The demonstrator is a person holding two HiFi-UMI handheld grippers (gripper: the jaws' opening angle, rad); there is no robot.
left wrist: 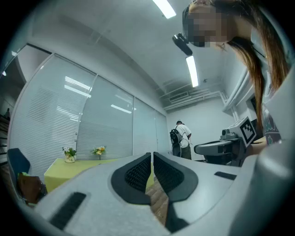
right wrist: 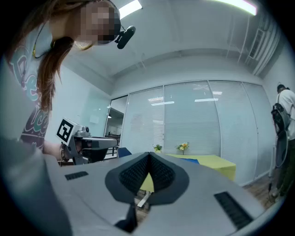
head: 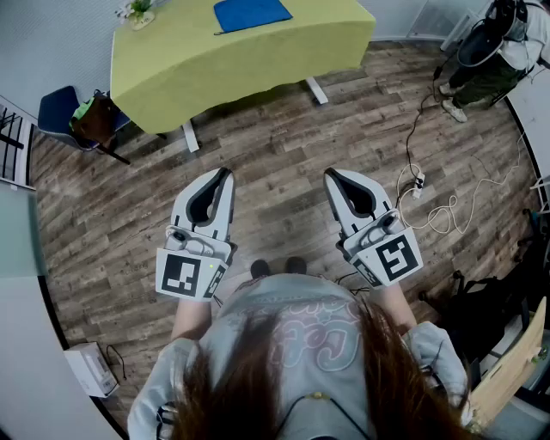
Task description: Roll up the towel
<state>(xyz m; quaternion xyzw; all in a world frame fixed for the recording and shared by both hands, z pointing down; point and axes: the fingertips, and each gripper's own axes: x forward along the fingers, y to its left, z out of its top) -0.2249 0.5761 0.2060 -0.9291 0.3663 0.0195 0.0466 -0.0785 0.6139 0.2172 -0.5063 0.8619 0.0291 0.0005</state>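
Clearly, left gripper and right gripper are closed, empty; the blue towel lies well ahead on the yellow-green table, so walk closer before opening.

You stand in an office-style meeting or test room. Glass partition walls with slatted blinds enclose it, and long white ceiling strip lights run overhead. On the grey-brown wood-plank floor stand a table draped in yellow-green cloth and a blue upholstered chair. Loose white cables trail near a white power strip.
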